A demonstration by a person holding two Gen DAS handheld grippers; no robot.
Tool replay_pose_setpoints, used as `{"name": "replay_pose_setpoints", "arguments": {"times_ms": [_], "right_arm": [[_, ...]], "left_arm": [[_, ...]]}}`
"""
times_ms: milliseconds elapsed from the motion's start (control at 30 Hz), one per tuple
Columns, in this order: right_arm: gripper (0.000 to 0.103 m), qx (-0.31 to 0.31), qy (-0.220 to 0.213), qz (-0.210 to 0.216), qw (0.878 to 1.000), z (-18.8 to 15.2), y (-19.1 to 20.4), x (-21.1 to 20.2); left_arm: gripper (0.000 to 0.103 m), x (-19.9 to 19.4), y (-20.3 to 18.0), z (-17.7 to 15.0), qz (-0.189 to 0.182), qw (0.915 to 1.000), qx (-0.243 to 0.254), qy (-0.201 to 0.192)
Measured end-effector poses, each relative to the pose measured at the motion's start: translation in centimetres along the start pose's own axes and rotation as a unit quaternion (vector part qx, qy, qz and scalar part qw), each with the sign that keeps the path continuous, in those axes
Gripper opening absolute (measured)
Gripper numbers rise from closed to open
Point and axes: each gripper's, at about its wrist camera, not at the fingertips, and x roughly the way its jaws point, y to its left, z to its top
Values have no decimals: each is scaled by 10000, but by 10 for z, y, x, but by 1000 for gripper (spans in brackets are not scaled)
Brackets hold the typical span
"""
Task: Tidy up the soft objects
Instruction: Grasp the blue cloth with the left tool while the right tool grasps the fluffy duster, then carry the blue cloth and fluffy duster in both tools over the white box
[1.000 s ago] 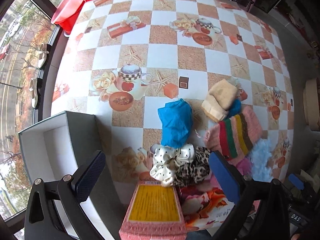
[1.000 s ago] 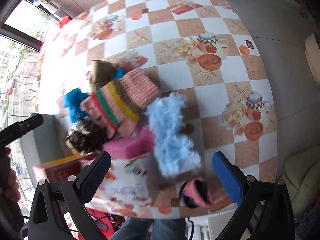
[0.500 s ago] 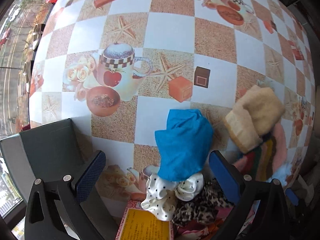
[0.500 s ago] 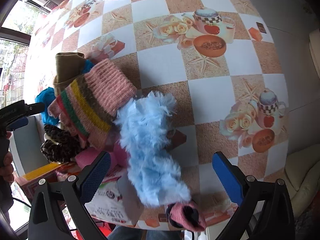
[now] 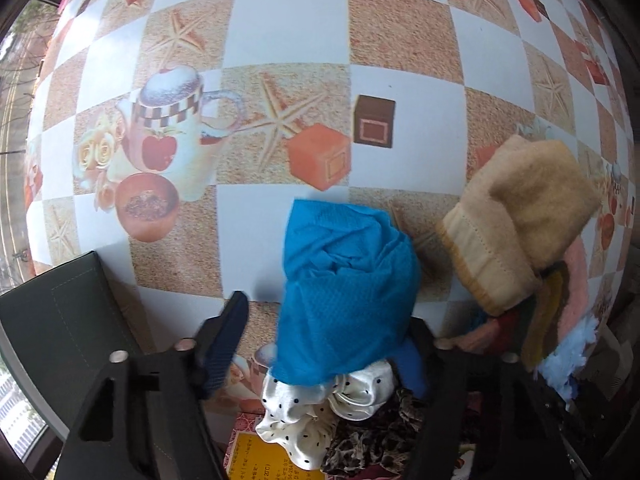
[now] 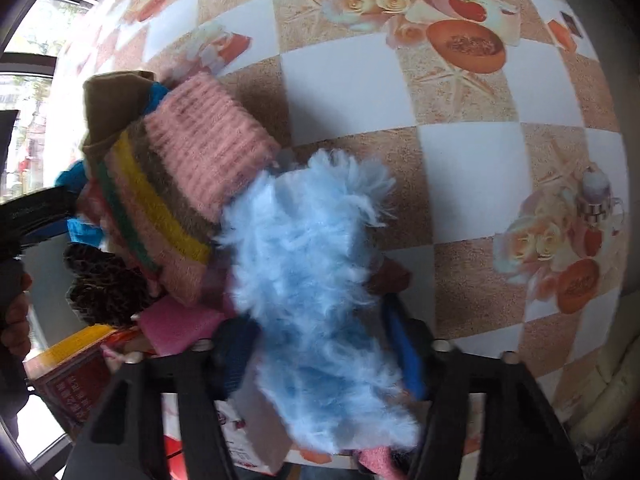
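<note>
Here the tabletop (image 5: pixel 288 32), covered in a checked print of cups, starfish and roses, fills most of both views. In the left wrist view a dark grey box (image 5: pixel 68 312) sits at the lower left edge. A tan cloth (image 5: pixel 520 216) lies at the right, resting on a striped pink knit (image 5: pixel 576 280) that runs down the right edge.

In the right wrist view the same knit (image 6: pixel 192 200), with yellow, green and brown bands, lies at centre left, touching a fluffy light blue piece (image 6: pixel 316 288) that spreads through the lower centre. The right hand-held gripper (image 6: pixel 320 356) has its blue pads on either side of this fluffy piece and pressing into it, so it grasps the piece. A pink sponge (image 6: pixel 176 328) lies just left of it, and a red and yellow carton (image 6: pixel 68 368) shows at the lower left.

In the left wrist view a blue cloth (image 5: pixel 344 288) sits at lower centre, between the pads of the left hand-held gripper (image 5: pixel 324 344). The right pad touches the cloth while the left pad stands apart from it, so the gripper is released. Below the cloth, at the bottom centre, lie a white dotted scrunchie (image 5: pixel 320 416) and, touching it on the right, a leopard scrunchie (image 5: pixel 376 440).
</note>
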Motion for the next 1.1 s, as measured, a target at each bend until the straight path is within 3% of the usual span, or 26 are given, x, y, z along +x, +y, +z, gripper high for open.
{"name": "replay_pose_setpoints", "arguments": {"times_ms": [67, 167, 300, 500, 800, 967, 1100], "right_arm": [[39, -8, -78, -29, 10000, -2, 2, -1], [34, 85, -169, 143, 9997, -1, -3, -7], [34, 296, -341, 446, 9980, -1, -15, -19], [34, 438, -473, 627, 9959, -4, -27, -36], [34, 477, -587, 663, 9949, -33, -15, -68], [34, 540, -677, 595, 9945, -43, -17, -82], [34, 547, -804, 470, 9941, -56, -20, -94]], "left_arm": [[36, 12, -8, -1, -65, 10000, -43, 50], [28, 16, -7, -9, -185, 9997, -89, -94], [27, 0, -4, -14, -154, 9986, -112, -487], [27, -19, -6, -29, -329, 9967, -130, -732], [27, -57, -23, -72, -669, 9917, 163, -1087], [27, -83, -24, -82, -774, 9887, 473, -1196], [27, -106, -34, -108, -893, 9847, 811, -1258]]}}
